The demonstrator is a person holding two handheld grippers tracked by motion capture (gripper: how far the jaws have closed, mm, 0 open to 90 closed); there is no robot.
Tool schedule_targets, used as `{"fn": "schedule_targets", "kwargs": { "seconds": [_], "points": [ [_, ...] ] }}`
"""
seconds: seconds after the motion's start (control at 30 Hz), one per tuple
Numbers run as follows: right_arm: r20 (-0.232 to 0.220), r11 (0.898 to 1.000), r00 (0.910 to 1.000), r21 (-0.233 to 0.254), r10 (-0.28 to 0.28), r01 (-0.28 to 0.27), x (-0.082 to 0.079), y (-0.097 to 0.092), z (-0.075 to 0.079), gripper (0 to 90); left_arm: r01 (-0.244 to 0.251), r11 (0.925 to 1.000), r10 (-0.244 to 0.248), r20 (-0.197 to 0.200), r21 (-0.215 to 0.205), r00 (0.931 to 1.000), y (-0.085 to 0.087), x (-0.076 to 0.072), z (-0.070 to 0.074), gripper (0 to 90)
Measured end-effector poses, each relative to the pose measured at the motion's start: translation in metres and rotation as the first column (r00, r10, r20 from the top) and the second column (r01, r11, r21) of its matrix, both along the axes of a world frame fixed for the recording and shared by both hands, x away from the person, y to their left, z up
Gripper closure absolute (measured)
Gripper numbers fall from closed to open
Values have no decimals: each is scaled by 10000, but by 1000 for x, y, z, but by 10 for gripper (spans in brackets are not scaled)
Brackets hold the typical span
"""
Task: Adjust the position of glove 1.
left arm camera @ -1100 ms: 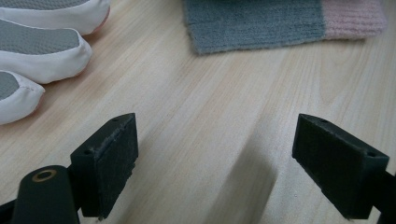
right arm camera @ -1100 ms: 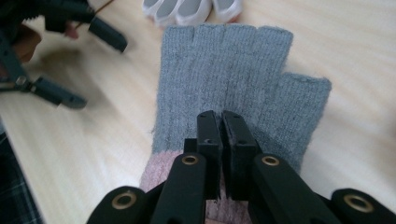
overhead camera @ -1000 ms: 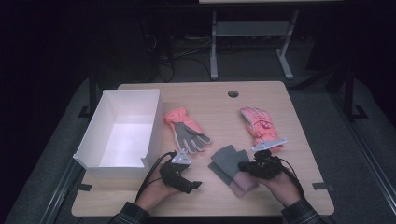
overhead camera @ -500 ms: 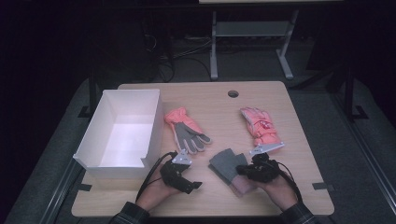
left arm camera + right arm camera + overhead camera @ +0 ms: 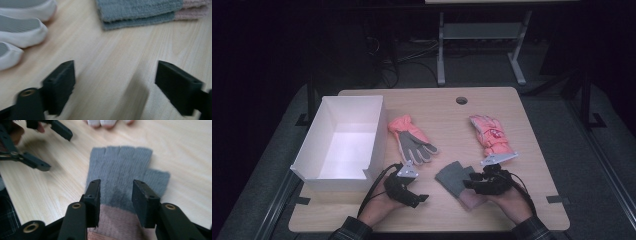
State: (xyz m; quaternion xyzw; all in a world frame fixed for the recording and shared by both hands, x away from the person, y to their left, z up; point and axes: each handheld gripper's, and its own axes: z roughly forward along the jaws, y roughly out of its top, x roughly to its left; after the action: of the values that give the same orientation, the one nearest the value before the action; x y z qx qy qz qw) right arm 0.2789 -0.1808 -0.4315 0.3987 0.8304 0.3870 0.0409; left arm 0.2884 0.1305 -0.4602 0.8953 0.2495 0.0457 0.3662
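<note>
A grey knit fingerless glove (image 5: pixel 451 176) with a pink cuff lies flat near the table's front, stacked on a second one like it. My right gripper (image 5: pixel 470 184) lies over its cuff end. Its jaws have just been opening and now stand apart with the glove (image 5: pixel 120 165) under and between them, pads off the cloth. To the left, my left gripper (image 5: pixel 419 198) rests on bare wood. Its jaws (image 5: pixel 115 75) have just been closing a little but stay wide, with nothing between them. The grey gloves (image 5: pixel 140 10) lie beyond its tips.
A white open box (image 5: pixel 376 135) stands at the left. A pink glove with a grey palm (image 5: pixel 412 140) lies beside it, its white fingertips (image 5: pixel 22 22) near my left gripper. Another pink glove (image 5: pixel 489 132) lies at the right. The wooden table (image 5: pixel 437 107) has a cable hole (image 5: pixel 461 100).
The right gripper's jaws have parted over the grey glove's cuff, and that hand has shifted slightly. The left hand has kept still.
</note>
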Motion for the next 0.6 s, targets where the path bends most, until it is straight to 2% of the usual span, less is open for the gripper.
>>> {"fn": "schedule_targets", "kwargs": {
  "seconds": [0.03,0.1,0.17,0.23,0.37,0.43,0.5,0.57,0.6],
  "points": [
    [193,9998,9996,47,-185,185,0,-4,1,537,55,10000,-55,-34,-11,10000,2,1,2,286],
    [267,9999,9995,-22,-159,160,1,-10,2,574,-72,9995,67,-167,-301,9998,3,0,5,391],
    [384,9999,9993,92,-45,41,2,-18,4,631,-97,9985,80,-306,-546,9995,5,-1,9,501],
    [579,9997,9982,184,176,-187,1,-27,4,735,-130,9967,86,-547,-797,9985,4,-1,13,625],
    [650,10000,9979,-33,73,-71,0,-45,-1,863,-174,9969,118,-729,-763,9973,1,-3,15,867],
    [738,9998,9972,-138,126,-117,-1,-53,-4,898,-87,9977,37,-737,-677,9973,-2,-4,16,896],
    [565,9991,9977,-202,384,-373,-3,-61,-7,900,-10,9979,-41,-778,-652,9970,-6,-5,16,897],
    [567,9968,9962,-483,659,-632,-6,-65,-12,900,164,9979,-215,-814,-625,9965,-12,-5,16,897],
    [562,9958,9965,-713,615,-574,-8,-66,-15,900,265,9979,-313,-815,-598,9962,-17,-5,16,897]
  ]
}}
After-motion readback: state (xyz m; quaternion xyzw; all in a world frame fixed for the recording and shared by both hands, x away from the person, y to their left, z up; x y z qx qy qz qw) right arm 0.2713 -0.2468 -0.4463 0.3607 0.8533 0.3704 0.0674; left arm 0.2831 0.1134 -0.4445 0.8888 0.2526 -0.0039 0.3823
